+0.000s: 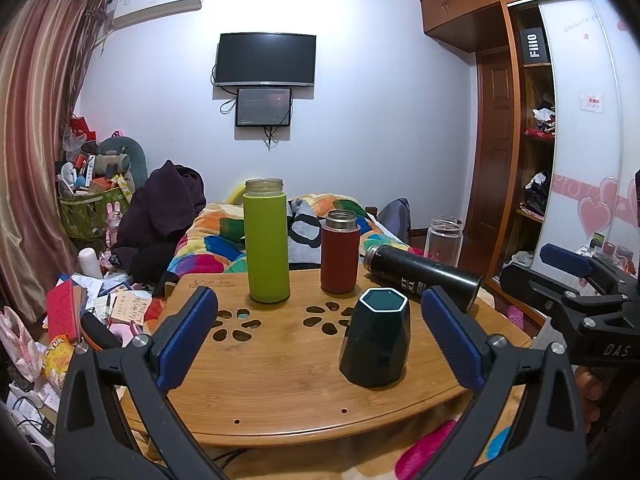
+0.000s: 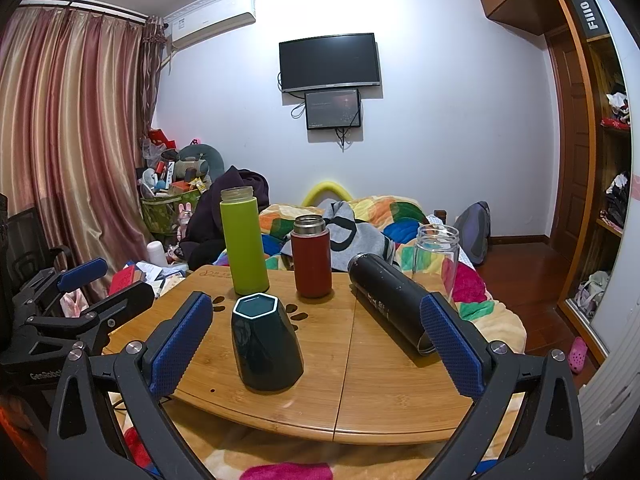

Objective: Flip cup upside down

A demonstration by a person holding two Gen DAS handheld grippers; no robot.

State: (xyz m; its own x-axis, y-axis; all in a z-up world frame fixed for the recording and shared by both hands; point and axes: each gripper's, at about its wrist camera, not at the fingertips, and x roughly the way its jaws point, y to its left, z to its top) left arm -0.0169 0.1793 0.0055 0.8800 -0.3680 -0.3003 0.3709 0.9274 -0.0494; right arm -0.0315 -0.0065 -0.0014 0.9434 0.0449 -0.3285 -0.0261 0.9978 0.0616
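Note:
A dark green hexagonal cup (image 1: 376, 340) stands on the bamboo table (image 1: 280, 384) with its narrow hexagonal base up and its wide end down. It also shows in the right wrist view (image 2: 266, 344). My left gripper (image 1: 320, 332) is open and empty, held back from the table's near edge, with the cup ahead between its fingers, nearer the right one. My right gripper (image 2: 316, 340) is open and empty, with the cup ahead nearer its left finger. Each gripper appears at the edge of the other's view: the right (image 1: 576, 280) and the left (image 2: 72, 292).
Behind the cup stand a green bottle (image 1: 267, 240) and a red flask (image 1: 340, 252). A black flask (image 1: 424, 276) lies on its side at the right. A clear glass jar (image 2: 436, 260) stands behind it. A bed with a colourful quilt (image 2: 380, 216) lies beyond the table.

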